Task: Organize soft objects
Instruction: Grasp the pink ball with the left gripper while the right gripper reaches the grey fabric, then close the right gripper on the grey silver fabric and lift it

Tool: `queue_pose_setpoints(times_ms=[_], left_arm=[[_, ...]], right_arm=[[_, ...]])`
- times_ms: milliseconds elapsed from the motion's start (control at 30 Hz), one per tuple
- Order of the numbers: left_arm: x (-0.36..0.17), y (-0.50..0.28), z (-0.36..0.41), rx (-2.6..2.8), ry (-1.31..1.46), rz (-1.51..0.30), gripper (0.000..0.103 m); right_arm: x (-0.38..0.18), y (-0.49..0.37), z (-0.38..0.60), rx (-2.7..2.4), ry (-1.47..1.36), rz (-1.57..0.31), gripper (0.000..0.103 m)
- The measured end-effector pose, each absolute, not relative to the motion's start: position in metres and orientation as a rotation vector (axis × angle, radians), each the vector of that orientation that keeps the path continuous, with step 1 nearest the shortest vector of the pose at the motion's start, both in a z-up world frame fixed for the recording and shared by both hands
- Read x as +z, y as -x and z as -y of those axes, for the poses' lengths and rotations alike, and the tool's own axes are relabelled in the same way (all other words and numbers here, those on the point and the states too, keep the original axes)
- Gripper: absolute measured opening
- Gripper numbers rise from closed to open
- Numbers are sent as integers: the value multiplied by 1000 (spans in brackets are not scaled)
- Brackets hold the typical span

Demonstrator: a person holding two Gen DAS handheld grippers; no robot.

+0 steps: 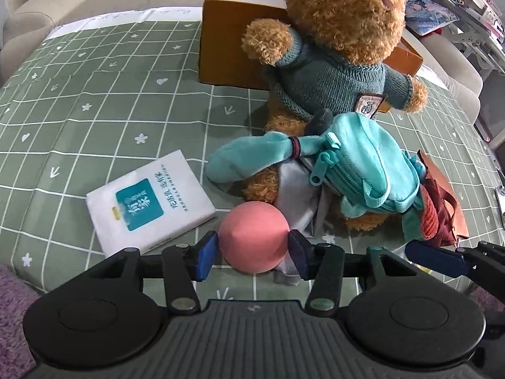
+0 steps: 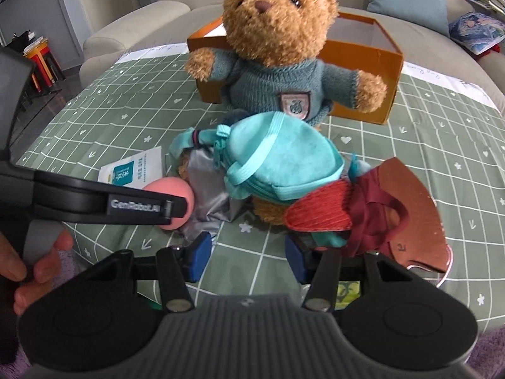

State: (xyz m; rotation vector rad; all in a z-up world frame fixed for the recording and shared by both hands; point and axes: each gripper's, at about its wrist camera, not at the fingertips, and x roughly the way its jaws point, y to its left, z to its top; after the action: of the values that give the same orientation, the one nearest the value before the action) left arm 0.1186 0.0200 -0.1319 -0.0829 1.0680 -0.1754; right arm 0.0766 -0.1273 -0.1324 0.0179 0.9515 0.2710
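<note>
A pink ball (image 1: pixel 254 237) lies on the green checked tablecloth (image 1: pixel 94 110), between the blue pads of my left gripper (image 1: pixel 252 255). The pads stand at its two sides and the ball looks unsquashed, so the gripper is open. Behind it sits a brown teddy bear (image 1: pixel 341 31) in a teal sweater, with a teal plush pouch (image 1: pixel 363 164) and a silver-grey cloth (image 1: pixel 296 186) on its lap. My right gripper (image 2: pixel 246 257) is open over bare tablecloth, its right pad next to a dark red bag (image 2: pixel 378 202). The ball (image 2: pixel 172 194) shows partly behind the left gripper's finger (image 2: pixel 135 205).
An open orange box (image 1: pixel 227 47) stands behind the bear. A white packet (image 1: pixel 148 202) with a teal label lies left of the ball. A beige sofa (image 2: pixel 132 25) curves around the far side of the table. A person's hand (image 2: pixel 38 259) holds the left gripper's handle.
</note>
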Motion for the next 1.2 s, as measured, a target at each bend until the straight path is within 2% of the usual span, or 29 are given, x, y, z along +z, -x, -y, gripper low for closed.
queue_pose_setpoints(times_ms=[133,167,200,300,600,1033,1133,1200], left_arm=[[-138,-124,-19,-179,111,-1084,65],[-139,-125,-20,-176,124,-1083,63],[-140,-126,-21,-178,137,-1083,57],[-139,-125,-23,-194,157,-1077,53],[-113,-104,-53,-95,224,-1014,52],[-121,-111,-59,-89,232,-1048,52],[-122,-112,-59,-92,230,-1049,52],[-122,-112,-58,-93,228,-1049,52]], right_arm=[[-136,-80,123,300,-16,-961,52],[-137,-80,122,308,-15,-963,52],[-138,-81,122,314,-18,-965,52],[-140,-83,121,327,-25,-976,52],[-150,-97,102,410,-37,-1001,51],[-176,-133,77,370,-19,-1010,51],[-176,-131,72,357,28,-996,37],[-175,-132,75,343,37,-995,9]])
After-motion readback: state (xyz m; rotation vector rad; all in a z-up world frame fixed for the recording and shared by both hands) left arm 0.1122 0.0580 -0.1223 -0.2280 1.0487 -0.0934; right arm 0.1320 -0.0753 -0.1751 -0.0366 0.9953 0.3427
